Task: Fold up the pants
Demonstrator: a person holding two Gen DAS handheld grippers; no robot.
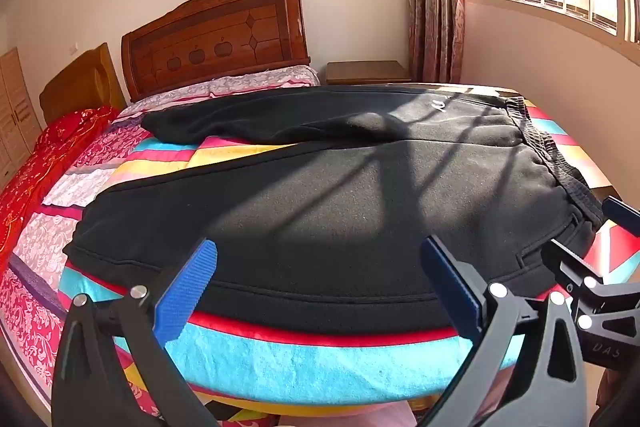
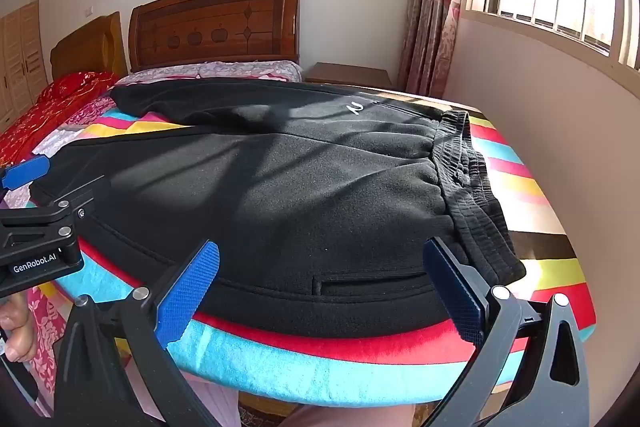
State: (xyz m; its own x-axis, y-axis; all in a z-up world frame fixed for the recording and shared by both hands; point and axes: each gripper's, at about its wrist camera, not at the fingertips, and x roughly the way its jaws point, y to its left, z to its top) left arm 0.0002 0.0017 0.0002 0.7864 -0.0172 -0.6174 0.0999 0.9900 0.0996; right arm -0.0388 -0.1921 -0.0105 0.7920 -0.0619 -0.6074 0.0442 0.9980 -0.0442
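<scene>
Black sweatpants [image 1: 312, 195] lie flat on a striped towel on the bed, waistband [image 2: 468, 179] at the right, the two legs spread apart toward the left. My left gripper [image 1: 320, 291] is open, its blue pads over the near edge of the near leg, holding nothing. My right gripper [image 2: 320, 291] is open over the near edge of the hip by the pocket slit [image 2: 360, 281], holding nothing. The right gripper shows at the right edge of the left wrist view [image 1: 600, 247]. The left gripper shows at the left edge of the right wrist view [image 2: 36, 211].
The striped towel [image 1: 320, 359] covers the bed's near corner over a pink patterned sheet [image 1: 36, 259]. A wooden headboard [image 1: 216, 35] and red bedding [image 1: 24, 179] are at the back left. A nightstand [image 1: 366, 71], curtain and barred window stand at the right.
</scene>
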